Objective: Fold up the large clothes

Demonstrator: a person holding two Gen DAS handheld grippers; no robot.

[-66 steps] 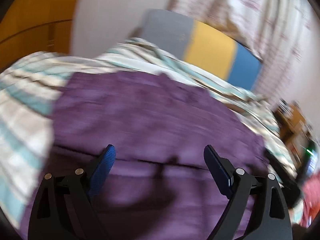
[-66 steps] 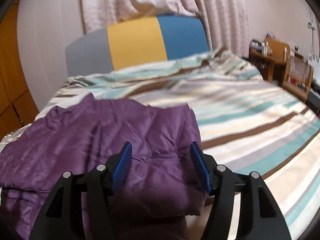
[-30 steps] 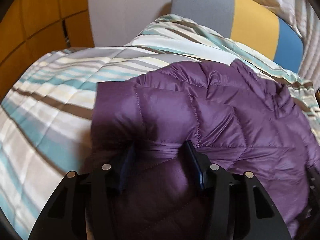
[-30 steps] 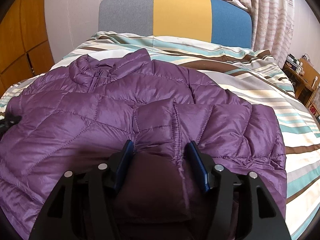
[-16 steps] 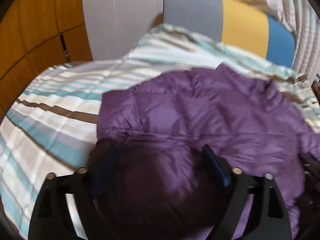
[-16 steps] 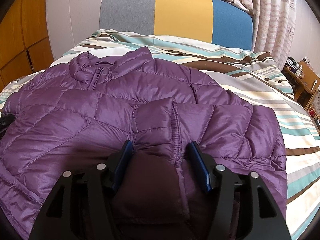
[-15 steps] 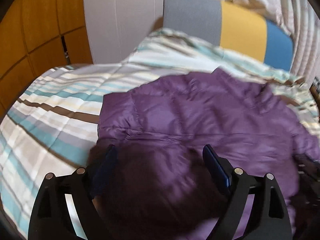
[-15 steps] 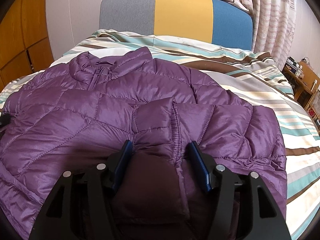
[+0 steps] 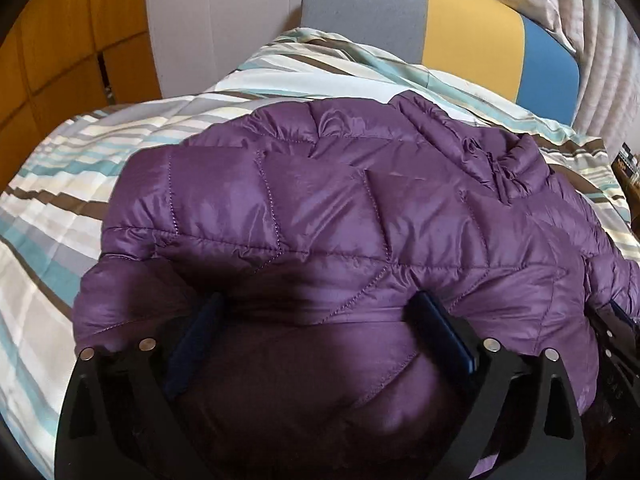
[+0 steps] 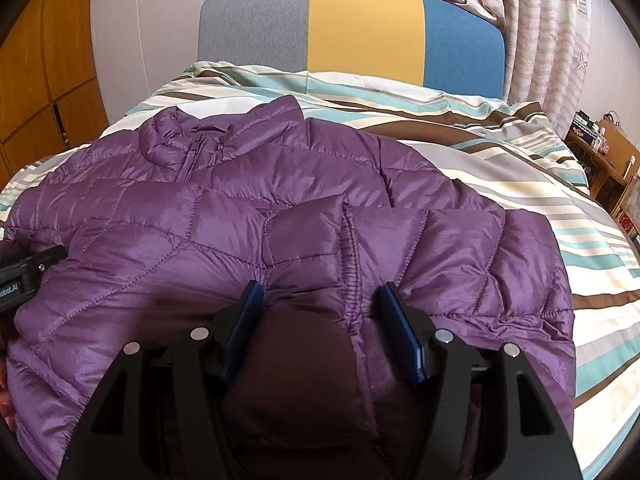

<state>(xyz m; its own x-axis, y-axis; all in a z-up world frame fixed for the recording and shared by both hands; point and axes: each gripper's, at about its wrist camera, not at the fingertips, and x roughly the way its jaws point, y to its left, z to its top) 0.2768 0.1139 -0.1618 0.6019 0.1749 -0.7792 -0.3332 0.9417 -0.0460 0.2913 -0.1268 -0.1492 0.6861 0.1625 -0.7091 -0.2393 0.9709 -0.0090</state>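
Observation:
A purple quilted puffer jacket (image 9: 360, 208) lies spread on the striped bed (image 9: 56, 200), collar toward the headboard. It also shows in the right wrist view (image 10: 248, 216). My left gripper (image 9: 320, 312) stands wide open over the jacket's near left edge, with puffy fabric bulging between its jaws. My right gripper (image 10: 320, 300) is at the jacket's near right part, jaws partly closed on a bunched fold of the jacket with an elastic cuff (image 10: 350, 268). The left gripper's body shows at the left edge of the right wrist view (image 10: 24, 268).
The bed (image 10: 560, 208) has a grey, yellow and blue headboard (image 10: 360, 28). Orange wooden cabinets (image 9: 60, 40) stand on the left. Curtains (image 10: 552, 32) and a wooden shelf with clutter (image 10: 608, 148) are on the right.
My left gripper opened from a narrow hold on the jacket to wide open and shifted slightly. The right gripper has stayed put on its fold. The jacket lies spread out.

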